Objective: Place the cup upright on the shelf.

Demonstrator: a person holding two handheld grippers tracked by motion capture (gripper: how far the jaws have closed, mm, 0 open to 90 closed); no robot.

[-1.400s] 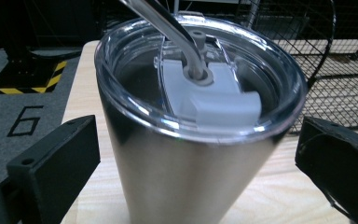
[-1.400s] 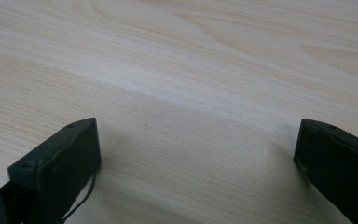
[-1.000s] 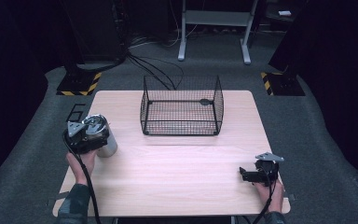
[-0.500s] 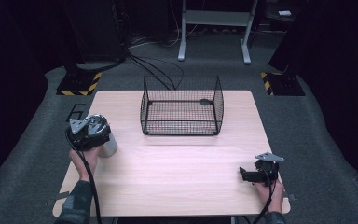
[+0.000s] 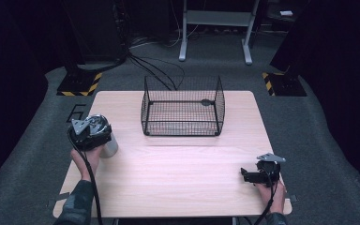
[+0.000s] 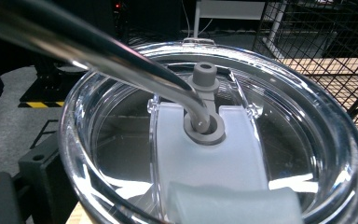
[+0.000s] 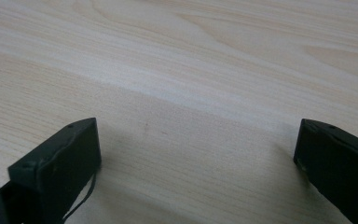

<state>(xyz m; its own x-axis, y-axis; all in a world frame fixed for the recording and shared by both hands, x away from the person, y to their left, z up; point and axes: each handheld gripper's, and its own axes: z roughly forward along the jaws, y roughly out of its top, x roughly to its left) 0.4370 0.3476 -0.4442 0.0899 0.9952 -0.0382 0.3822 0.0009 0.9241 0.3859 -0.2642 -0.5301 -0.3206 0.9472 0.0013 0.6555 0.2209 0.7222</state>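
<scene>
left hand-held gripper: over the steel tumbler with clear plastic lid at the worktop's left edge, jaw state cannot be told | lid and metal straw close under camera, likely gripped from above | right hand-held gripper: jaws apart, resting idle near right corner | black wire basket: well apart, probable destination

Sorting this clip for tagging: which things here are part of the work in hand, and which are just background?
In the job:
- left hand-held gripper
- steel tumbler with clear lid and metal straw
- wire basket, probably

Just about:
- right hand-held gripper, jaws apart, idle on the table
- floor cables
- grey stand
</scene>
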